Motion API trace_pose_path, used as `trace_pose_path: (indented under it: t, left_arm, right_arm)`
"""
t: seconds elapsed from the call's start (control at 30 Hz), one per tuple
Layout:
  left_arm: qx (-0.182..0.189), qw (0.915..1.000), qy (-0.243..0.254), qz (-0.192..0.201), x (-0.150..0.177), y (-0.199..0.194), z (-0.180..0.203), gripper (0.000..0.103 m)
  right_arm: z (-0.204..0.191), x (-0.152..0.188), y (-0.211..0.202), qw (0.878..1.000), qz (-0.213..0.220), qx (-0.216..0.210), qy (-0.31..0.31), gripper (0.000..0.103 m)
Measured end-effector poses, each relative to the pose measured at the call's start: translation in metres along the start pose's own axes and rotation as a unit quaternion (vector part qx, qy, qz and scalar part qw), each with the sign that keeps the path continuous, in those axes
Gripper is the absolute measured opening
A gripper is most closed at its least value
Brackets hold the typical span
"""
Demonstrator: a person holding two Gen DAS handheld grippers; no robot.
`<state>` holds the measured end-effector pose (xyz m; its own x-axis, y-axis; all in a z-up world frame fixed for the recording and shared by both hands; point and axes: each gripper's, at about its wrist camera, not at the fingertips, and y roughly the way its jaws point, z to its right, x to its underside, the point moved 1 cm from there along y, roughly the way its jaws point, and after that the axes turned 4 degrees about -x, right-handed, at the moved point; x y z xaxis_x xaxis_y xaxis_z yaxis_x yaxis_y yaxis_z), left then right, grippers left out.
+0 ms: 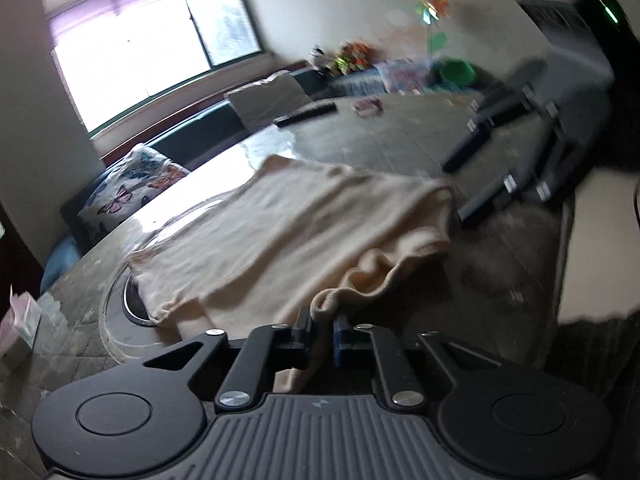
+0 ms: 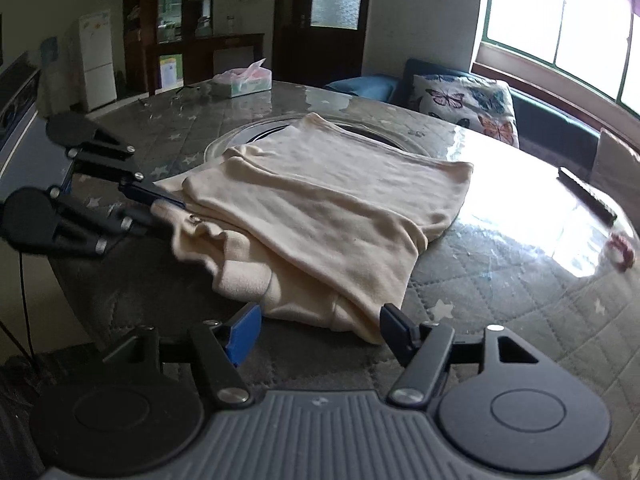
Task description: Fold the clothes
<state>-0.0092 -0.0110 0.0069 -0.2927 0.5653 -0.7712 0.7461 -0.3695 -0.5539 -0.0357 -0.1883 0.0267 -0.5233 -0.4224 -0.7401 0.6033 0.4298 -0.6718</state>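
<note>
A: The round table (image 2: 500, 280) by the window carries the cream garment (image 2: 320, 216), partly folded, its long axis running from the near edge toward the sofa.

B: The left gripper (image 1: 322, 330) pinches a bunched corner; the right gripper (image 2: 320, 330) gapes, holding nothing. The left should probably lift evenly, keeping the edge taut.
</note>
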Motion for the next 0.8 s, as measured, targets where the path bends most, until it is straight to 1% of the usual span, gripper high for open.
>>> trace_pose_path:
  t: [0.1,0.17,0.27,0.33,0.37,0.43,0.5,0.57,0.6,0.7,0.8]
  left_arm:
    - [-0.001,0.9989,-0.046,0.0,-0.01,0.003,-0.016,0.009]
    - [-0.001,0.9976,-0.069,0.001,-0.017,0.006,-0.027,0.009]
    - [0.002,0.9955,-0.095,0.001,-0.023,0.011,-0.036,0.009]
    - [0.002,0.9949,-0.101,-0.003,-0.024,0.014,-0.038,0.009]
    - [0.003,0.9949,-0.101,-0.004,-0.023,0.015,-0.038,0.009]
    - [0.006,0.9947,-0.102,-0.008,-0.02,0.015,-0.036,0.01]
    - [0.007,0.9952,-0.096,-0.013,-0.015,0.013,-0.034,0.013]
    - [0.004,0.9963,-0.084,-0.015,-0.009,0.008,-0.029,0.014]
    - [0.001,0.9969,-0.077,-0.015,-0.006,0.005,-0.026,0.016]
    - [-0.019,0.9982,-0.054,-0.019,0.004,-0.001,-0.018,0.031]
    - [-0.033,0.9981,-0.046,-0.023,0.013,-0.003,-0.016,0.033]
  right_arm:
    - [-0.003,-0.003,0.003,1.0,0.004,-0.005,-0.017,0.068]
    - [-0.005,-0.006,0.007,0.999,0.004,-0.003,-0.032,0.068]
    - [-0.009,-0.01,0.014,0.998,0.01,0.002,-0.059,0.068]
    - [-0.011,-0.014,0.019,0.997,0.015,0.002,-0.071,0.065]
    - [-0.012,-0.016,0.022,0.997,0.016,-0.002,-0.073,0.062]
    - [-0.012,-0.02,0.028,0.997,0.016,-0.007,-0.069,0.049]
    - [-0.01,-0.023,0.033,0.998,0.011,-0.007,-0.058,0.024]
    - [-0.007,-0.026,0.035,0.999,0.009,-0.006,-0.04,0.015]
    - [-0.004,-0.028,0.034,0.999,0.012,-0.011,-0.027,0.012]
    - [0.002,-0.035,0.027,0.999,0.023,-0.023,0.005,0.009]
    - [0.006,-0.04,0.021,0.999,0.037,-0.026,0.024,0.007]
